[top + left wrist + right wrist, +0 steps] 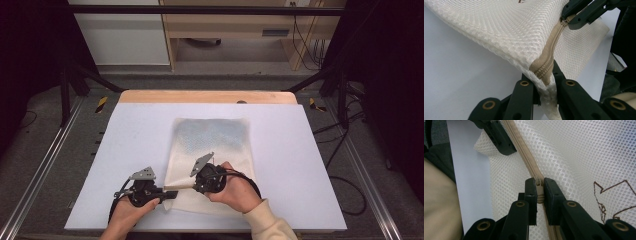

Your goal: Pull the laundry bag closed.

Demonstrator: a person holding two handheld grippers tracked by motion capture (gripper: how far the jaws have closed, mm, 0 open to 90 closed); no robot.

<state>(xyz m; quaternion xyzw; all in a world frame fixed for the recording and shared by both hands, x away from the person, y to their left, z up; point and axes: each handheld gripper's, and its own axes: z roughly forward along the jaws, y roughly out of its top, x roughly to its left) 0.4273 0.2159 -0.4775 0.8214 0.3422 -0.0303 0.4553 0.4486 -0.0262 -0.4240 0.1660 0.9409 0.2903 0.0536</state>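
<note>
A cream mesh zip bag (pixel 212 137) lies flat in the middle of the white table top (pixel 300 165), its near edge lifted. A beige zipper (pixel 554 42) runs along that edge. My left gripper (pixel 546 80) is shut on the bag's corner at the zipper's end, at the bag's near left in the high view (pixel 172 194). My right gripper (pixel 539 187) is shut on the zipper pull (pixel 538 182), a short way along the zipper from the left gripper (pixel 499 137). In the high view the right gripper (pixel 195 186) sits over the bag's near edge.
A brown stitched mark (pixel 606 200) shows on the mesh. A wooden strip (pixel 207 96) borders the table's far edge. Black frame legs (pixel 65 90) and cables (pixel 345 180) stand on the floor at both sides. A beige sleeve (pixel 265 220) comes in at the bottom.
</note>
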